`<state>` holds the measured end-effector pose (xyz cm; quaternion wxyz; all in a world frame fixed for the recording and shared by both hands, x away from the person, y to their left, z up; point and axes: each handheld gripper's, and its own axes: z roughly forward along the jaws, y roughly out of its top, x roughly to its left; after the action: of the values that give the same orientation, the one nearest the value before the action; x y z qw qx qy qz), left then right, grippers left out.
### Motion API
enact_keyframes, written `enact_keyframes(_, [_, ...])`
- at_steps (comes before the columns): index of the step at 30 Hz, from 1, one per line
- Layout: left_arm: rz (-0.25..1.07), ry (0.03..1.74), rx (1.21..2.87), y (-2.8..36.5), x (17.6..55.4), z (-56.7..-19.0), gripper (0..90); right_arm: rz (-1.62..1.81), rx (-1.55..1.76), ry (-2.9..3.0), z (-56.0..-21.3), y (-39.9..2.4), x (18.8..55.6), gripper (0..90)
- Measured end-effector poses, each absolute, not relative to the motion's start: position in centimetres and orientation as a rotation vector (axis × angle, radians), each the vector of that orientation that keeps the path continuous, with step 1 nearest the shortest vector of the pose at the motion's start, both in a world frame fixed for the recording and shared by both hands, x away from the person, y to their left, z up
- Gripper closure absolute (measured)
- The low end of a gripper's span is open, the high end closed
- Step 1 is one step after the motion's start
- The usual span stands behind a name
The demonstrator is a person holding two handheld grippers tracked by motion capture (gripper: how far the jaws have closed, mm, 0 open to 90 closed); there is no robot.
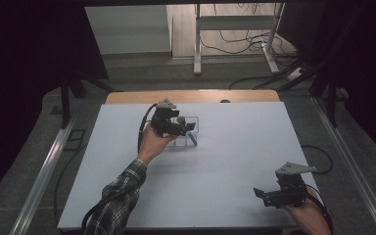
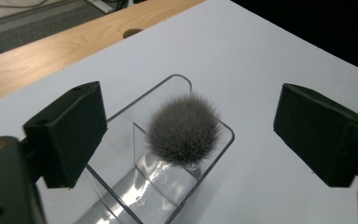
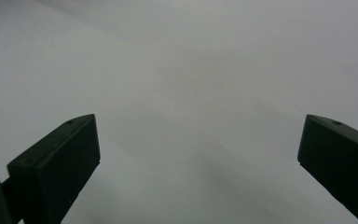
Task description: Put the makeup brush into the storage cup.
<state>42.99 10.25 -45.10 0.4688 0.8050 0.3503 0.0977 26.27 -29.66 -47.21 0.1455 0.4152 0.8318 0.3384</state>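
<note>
The clear organiser (image 2: pixel 168 154) is serving as the landmark. It is a transparent plastic holder with an inner divider, and it is sitting on the white tabletop (image 1: pixel 225 161) toward the far edge, near the wooden strip (image 1: pixel 191 96).

The makeup brush (image 2: pixel 184 128) is standing in the end compartment of the organiser, past the divider. Its grey bristle head is pointing up and is rising above the rim. The handle is reaching down inside the compartment and is only dimly visible through the plastic. The upright position is likely keeping the bristles off the tabletop.

The left tool (image 2: pixel 189 135) is hovering just above the organiser, angled down toward it. Its jaws are standing wide apart, one on each side of the bristle head, and neither pad is touching the brush. The tool is therefore gripping nothing, which suggests the brush is resting in the compartment on its own. In the high view, the left tool (image 1: pixel 186 127) is sitting directly over the organiser.

The right tool (image 1: pixel 260 195) is resting well apart from the organiser, near the person's edge of the tabletop. In the right gripper view, its jaws are also standing open with only bare white surface between them. It is judged to be waiting clear of the work.
</note>
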Motion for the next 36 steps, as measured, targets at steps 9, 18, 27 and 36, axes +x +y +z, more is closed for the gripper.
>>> enact_keyframes(9, [0.250, 0.828, 1.999, 10.5, 42.8, -44.9, 2.6, 0.974, 1.193, 2.396, -47.2, -29.6, 26.2, 0.0])
enact_keyframes(18, [0.289, 0.799, 2.039, 10.7, 42.5, -44.6, 0.8, 0.977, 1.195, 2.393, -47.2, -29.7, 26.2, 0.0])
enact_keyframes(27, [0.282, 0.778, 2.058, 10.9, 42.2, -44.4, 0.3, 0.978, 1.191, 2.390, -47.1, -29.6, 26.2, 0.0])
enact_keyframes(36, [0.248, 0.771, 2.045, 11.6, 41.8, -44.2, 0.0, 0.979, 1.186, 2.391, -47.1, -29.6, 26.2, 0.0])
